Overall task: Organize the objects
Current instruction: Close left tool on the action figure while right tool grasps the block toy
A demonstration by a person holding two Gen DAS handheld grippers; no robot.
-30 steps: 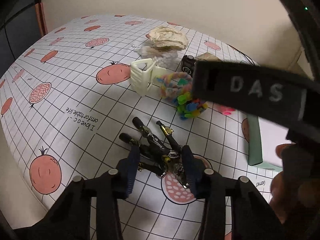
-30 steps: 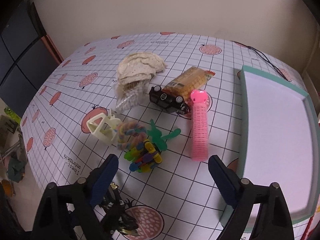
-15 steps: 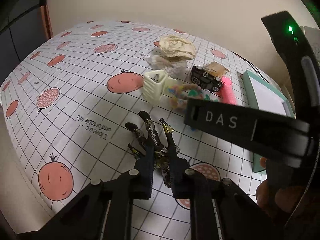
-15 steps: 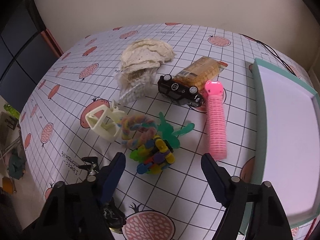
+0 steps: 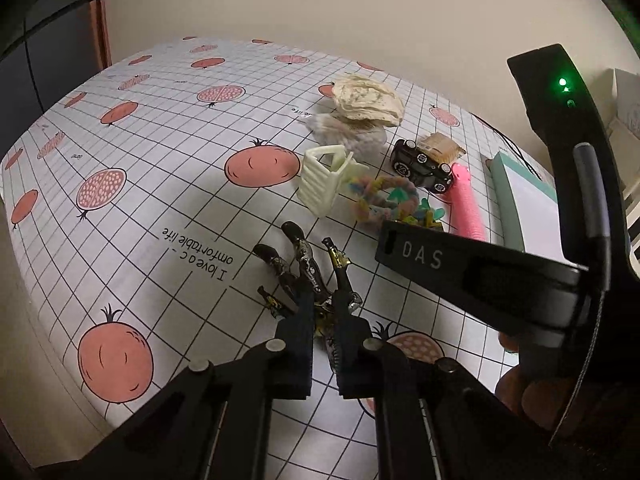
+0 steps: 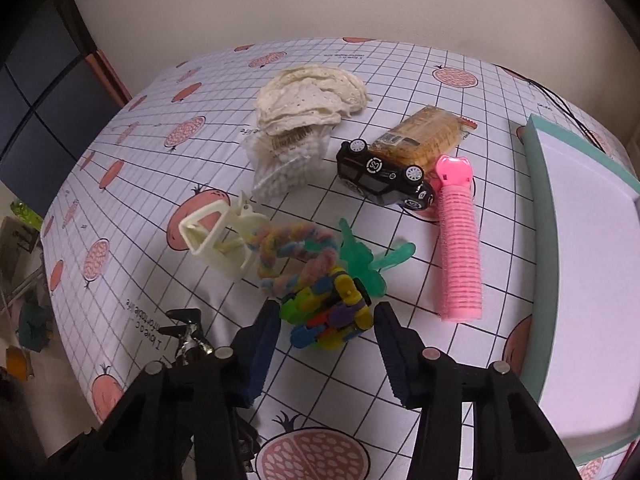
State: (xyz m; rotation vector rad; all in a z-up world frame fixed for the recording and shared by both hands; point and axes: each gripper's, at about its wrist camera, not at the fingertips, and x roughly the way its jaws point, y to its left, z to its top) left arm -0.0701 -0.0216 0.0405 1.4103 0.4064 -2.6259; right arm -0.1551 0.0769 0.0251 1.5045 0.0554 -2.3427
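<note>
Pink ribbed roller (image 6: 459,248), black toy car (image 6: 384,178), perhaps gold-flecked black clips (image 5: 308,276)

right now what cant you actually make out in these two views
- Left wrist view: the colorful link toy is mostly hidden behind the right gripper's black body.
- Right wrist view: the black hair clips are largely covered by the left gripper.
- Both views: the teal tray is cut off by the frame, contents unseen.
</note>
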